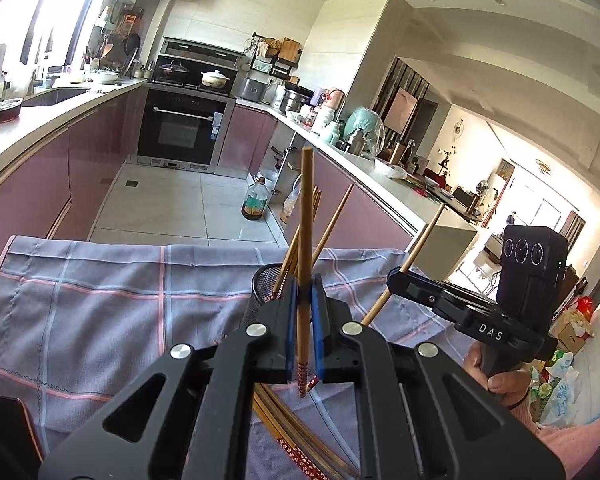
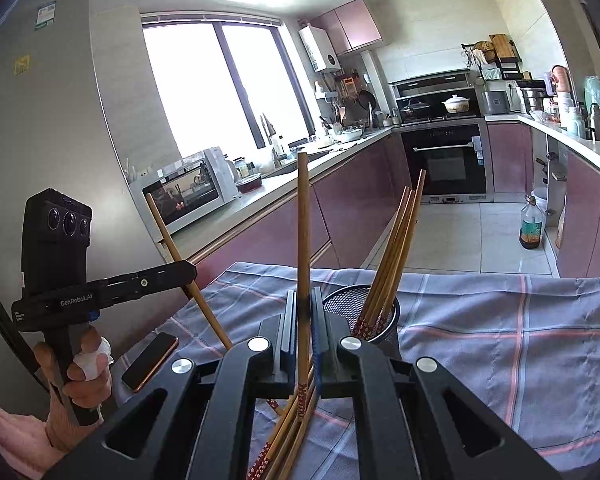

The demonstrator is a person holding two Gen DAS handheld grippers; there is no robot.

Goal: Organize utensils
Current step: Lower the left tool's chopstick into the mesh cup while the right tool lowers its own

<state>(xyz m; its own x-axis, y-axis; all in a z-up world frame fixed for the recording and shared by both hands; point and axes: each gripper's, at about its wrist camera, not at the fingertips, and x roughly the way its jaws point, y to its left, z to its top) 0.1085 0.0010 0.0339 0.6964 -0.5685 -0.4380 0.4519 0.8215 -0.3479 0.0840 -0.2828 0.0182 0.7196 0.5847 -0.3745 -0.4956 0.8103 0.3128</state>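
My left gripper [image 1: 305,280] is shut on a wooden chopstick [image 1: 306,216] and holds it upright above the checked cloth [image 1: 100,292]. My right gripper [image 2: 304,293] is shut on another chopstick [image 2: 303,220], also upright. A black mesh holder [image 2: 340,304] stands on the cloth just right of the right gripper, with several chopsticks [image 2: 396,240] leaning in it; in the left wrist view the holder [image 1: 266,280] sits just behind the left fingers. More chopsticks [image 2: 288,424] lie loose on the cloth under the grippers. Each gripper shows in the other's view, the right [image 1: 396,274] and the left [image 2: 190,270].
A phone [image 2: 150,360] lies on the cloth at the left. A fridge [image 2: 60,120] stands close on the left. Kitchen counters [image 1: 52,116] run along both sides, with an oven [image 1: 180,128] at the far end and a bottle [image 1: 256,200] on the floor.
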